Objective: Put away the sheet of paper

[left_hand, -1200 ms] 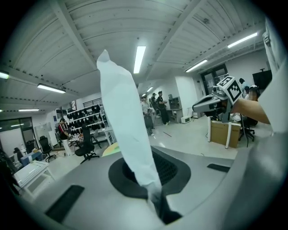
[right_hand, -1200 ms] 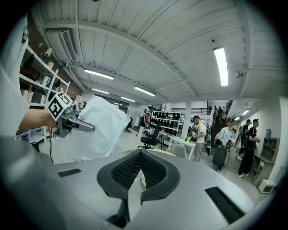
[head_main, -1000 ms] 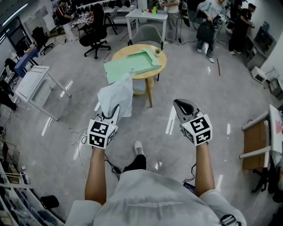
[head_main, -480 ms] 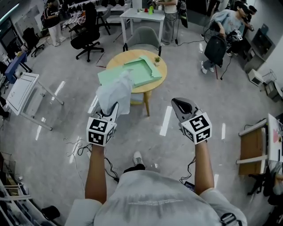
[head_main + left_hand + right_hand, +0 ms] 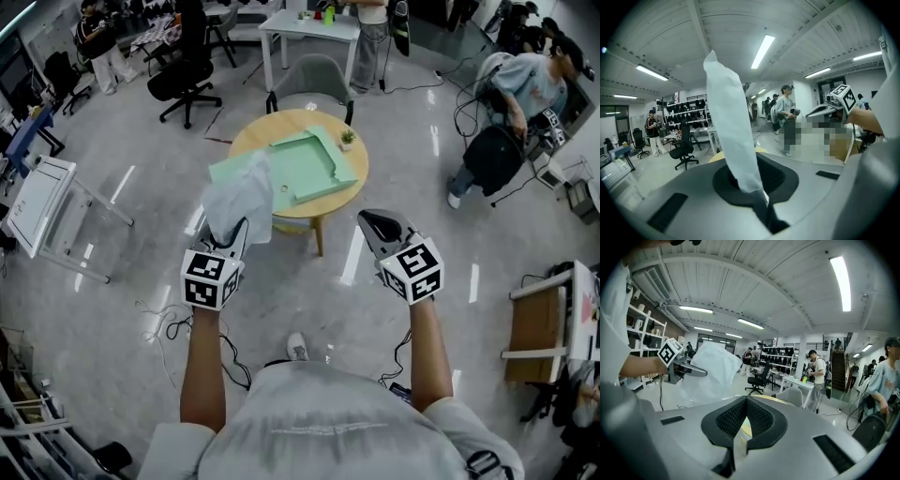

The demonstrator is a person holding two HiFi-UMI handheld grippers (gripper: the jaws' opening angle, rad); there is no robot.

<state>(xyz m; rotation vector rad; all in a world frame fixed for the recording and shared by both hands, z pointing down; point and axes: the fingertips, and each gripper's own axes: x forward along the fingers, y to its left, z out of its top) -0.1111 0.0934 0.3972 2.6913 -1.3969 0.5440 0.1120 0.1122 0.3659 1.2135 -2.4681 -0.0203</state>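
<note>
A crumpled white sheet of paper (image 5: 240,195) stands up from my left gripper (image 5: 233,234), which is shut on its lower edge. In the left gripper view the paper (image 5: 730,126) rises as a tall strip from between the closed jaws (image 5: 761,201). My right gripper (image 5: 367,221) is level with the left one, shut and holding nothing; its pads (image 5: 752,416) meet at the tip. Ahead stands a round wooden table (image 5: 249,138) bearing a green tray (image 5: 307,169) and a small potted plant (image 5: 348,137). From the right gripper view the left gripper (image 5: 686,369) and paper (image 5: 711,376) show at the left.
A grey chair (image 5: 314,75) sits behind the round table, a white table (image 5: 309,23) beyond it. A white folding table (image 5: 37,199) is at the left, a wooden shelf (image 5: 532,328) at the right. Cables (image 5: 169,319) lie on the floor. A person bends over a black bag (image 5: 502,155).
Both grippers have travelled forward toward the round table, which now lies closer beneath them. The paper stays clamped in the left gripper. The person with the bag has shifted right.
</note>
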